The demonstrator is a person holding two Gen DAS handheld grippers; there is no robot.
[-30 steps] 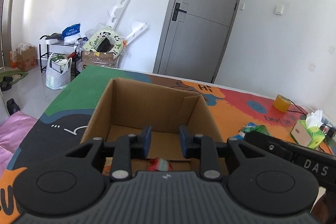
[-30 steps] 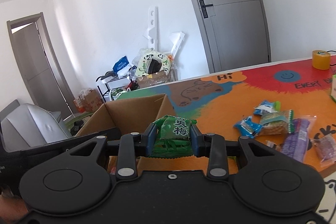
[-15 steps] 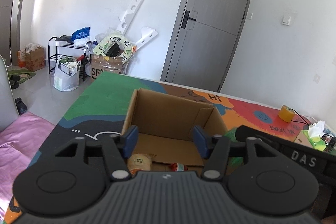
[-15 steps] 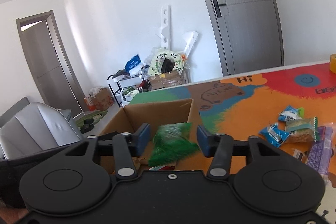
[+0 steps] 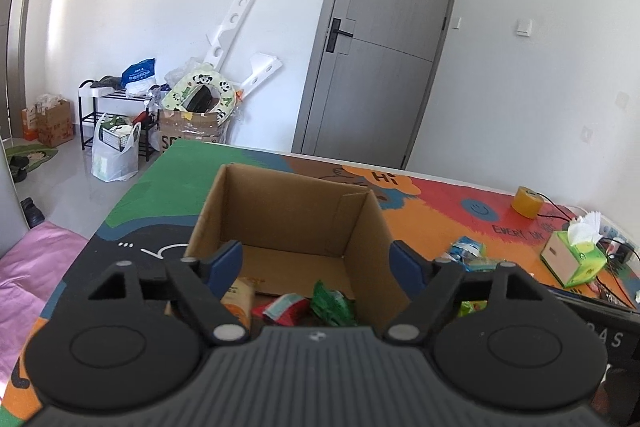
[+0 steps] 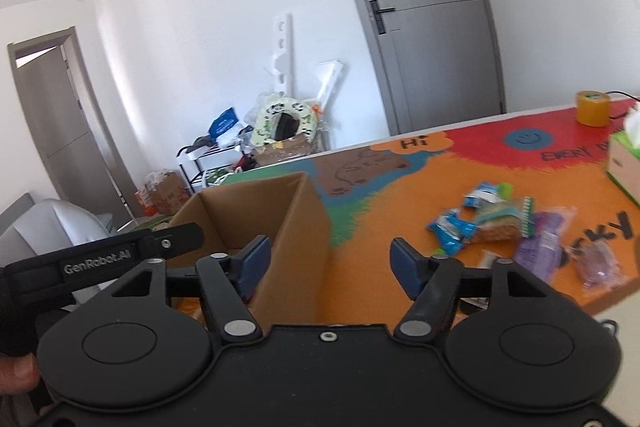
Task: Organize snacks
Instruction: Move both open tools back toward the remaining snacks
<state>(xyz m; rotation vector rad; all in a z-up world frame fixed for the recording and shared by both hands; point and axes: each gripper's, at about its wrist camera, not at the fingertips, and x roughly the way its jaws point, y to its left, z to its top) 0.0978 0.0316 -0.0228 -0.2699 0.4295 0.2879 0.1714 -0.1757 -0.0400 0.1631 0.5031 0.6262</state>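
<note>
Both tools stand wide and hold nothing. Ahead of the left tool (image 5: 316,263) sits the open cardboard box (image 5: 296,223) on the table (image 5: 432,199), with a green packet (image 5: 332,303) inside near its front. The loose snack pile (image 6: 504,223) lies ahead-right of the right tool (image 6: 330,261).

Both grippers' jaws wide apart.
</note>
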